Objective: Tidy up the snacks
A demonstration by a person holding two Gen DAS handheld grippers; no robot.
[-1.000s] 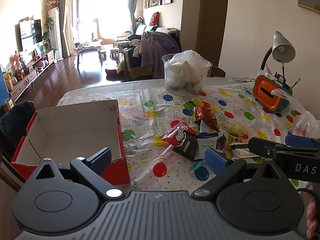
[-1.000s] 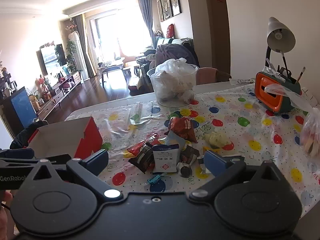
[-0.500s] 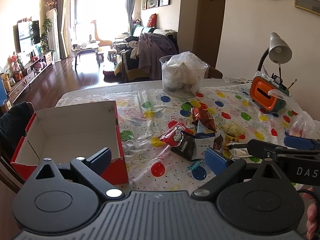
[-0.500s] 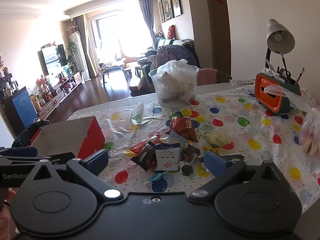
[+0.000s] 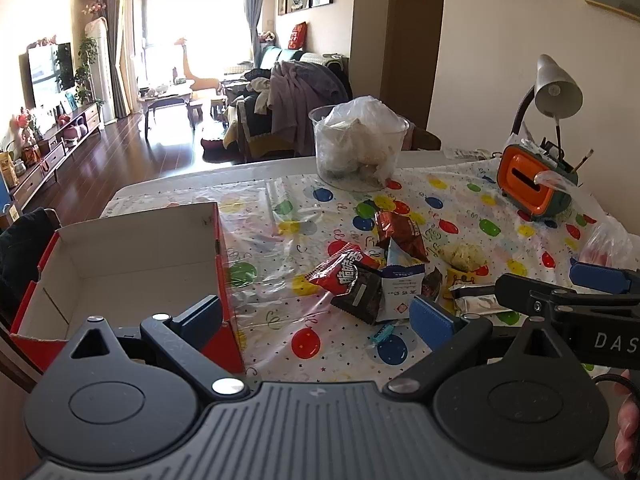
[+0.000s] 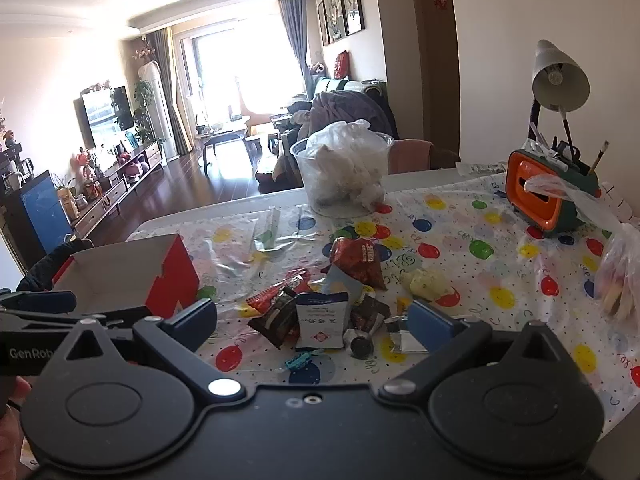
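Left wrist view first: left gripper [image 5: 316, 316] is spread wide w/ nothing between the blue pads, hanging over the near edge of the table [image 5: 256, 168] and touching nothing. Right gripper [image 6: 312, 320] same deal, jaws wide apart & empty, hovering just short of the snack pile [image 6: 328, 304]. From the left cam you can see the right gripper poking in from the right side, low over the pile.

Room-wise: bare strip of balloon-print cloth [image 5: 316, 208] between the pile and the red box [image 5: 120, 264], so nothing's blocking that lane. Box sits at the near-left corner of the table, open top up, inside empty, long axis running away from the cam.

Snacks are bunched mid-table, overlapping each other. White packet [image 6: 322, 320] stands roughly upright facing the cam, dark wrapper [image 6: 276, 320] leans on its left, red packet [image 5: 340, 270] lies tilted w/ its long axis going near-left to far-right. Brown-red bag [image 6: 356, 260] is just behind, pointy end toward far-left. Small teal clip-looking thing [image 6: 298, 360] lies nearest, apart from the pile.

Further back: clear tub [image 5: 358, 152] stuffed w/ plastic bags, orange holder [image 6: 540, 196] & lamp [image 6: 558, 76] on the far right
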